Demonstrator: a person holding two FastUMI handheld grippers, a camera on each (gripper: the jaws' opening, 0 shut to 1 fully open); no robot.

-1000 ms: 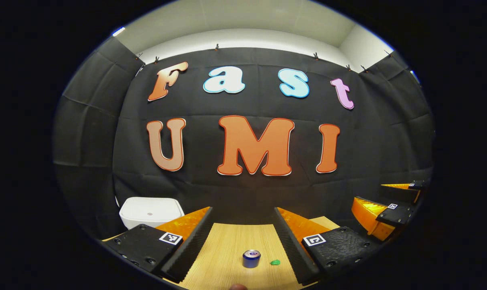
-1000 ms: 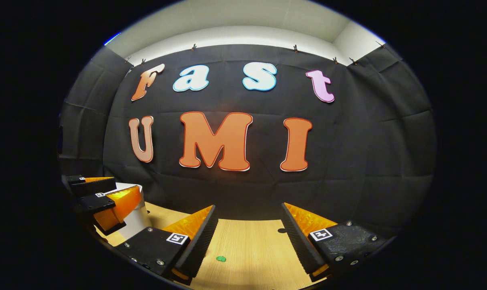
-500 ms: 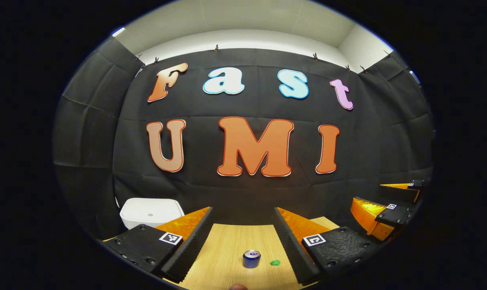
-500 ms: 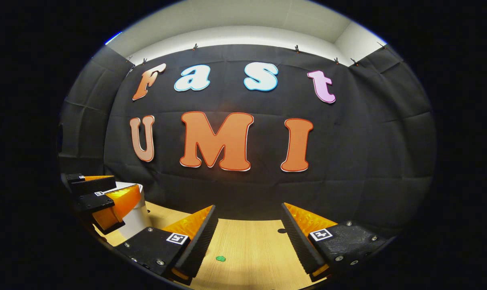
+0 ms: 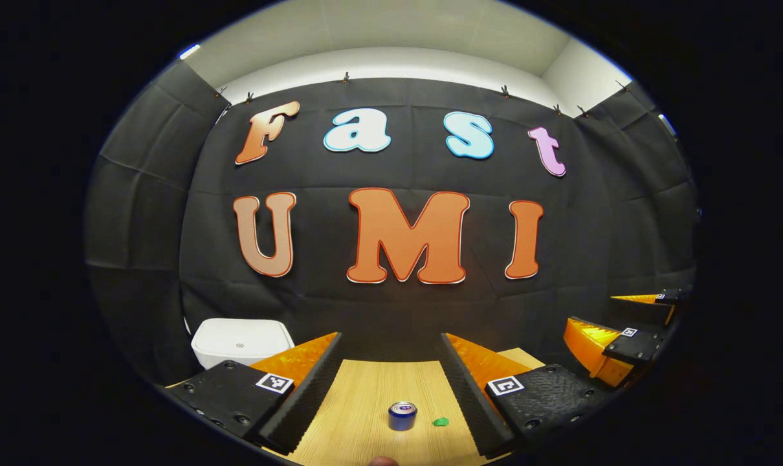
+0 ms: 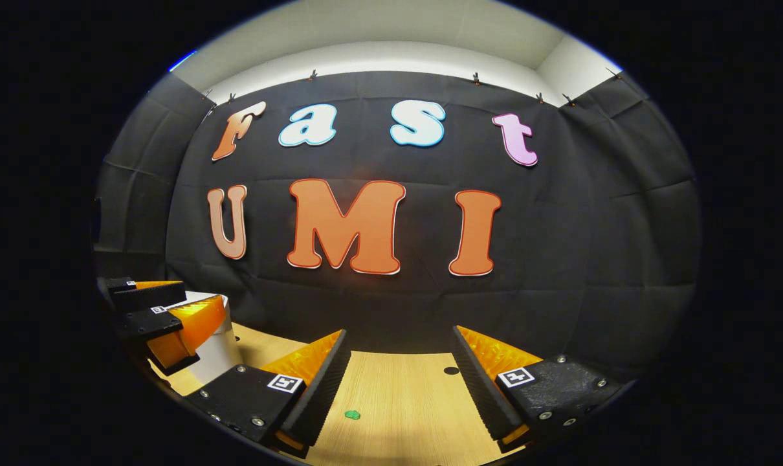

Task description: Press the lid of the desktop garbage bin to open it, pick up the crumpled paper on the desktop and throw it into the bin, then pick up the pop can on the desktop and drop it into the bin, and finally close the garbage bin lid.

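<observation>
A white bin [image 5: 239, 342] with its lid down stands at the back left of the wooden table [image 5: 365, 388]. In the left gripper view, a blue pop can [image 5: 402, 415] stands upright between and ahead of my left gripper [image 5: 391, 382], which is open and empty. A small green scrap [image 5: 441, 422] lies just right of the can. My right gripper [image 6: 401, 382] is open above the table with the green scrap [image 6: 351, 414] ahead of it. The right gripper [image 5: 624, 323] also hovers at the far right of the left gripper view.
In the right gripper view the left gripper [image 6: 165, 310] hangs in front of the white bin [image 6: 220, 353]. A small dark hole [image 6: 452, 371] marks the table [image 6: 404, 414]. The black cloth wall closes the back. A pale rounded bit [image 5: 383, 461] sits at the bottom edge.
Both views have drifted very slightly. The bin, can and scrap have not moved, and both grippers stay open.
</observation>
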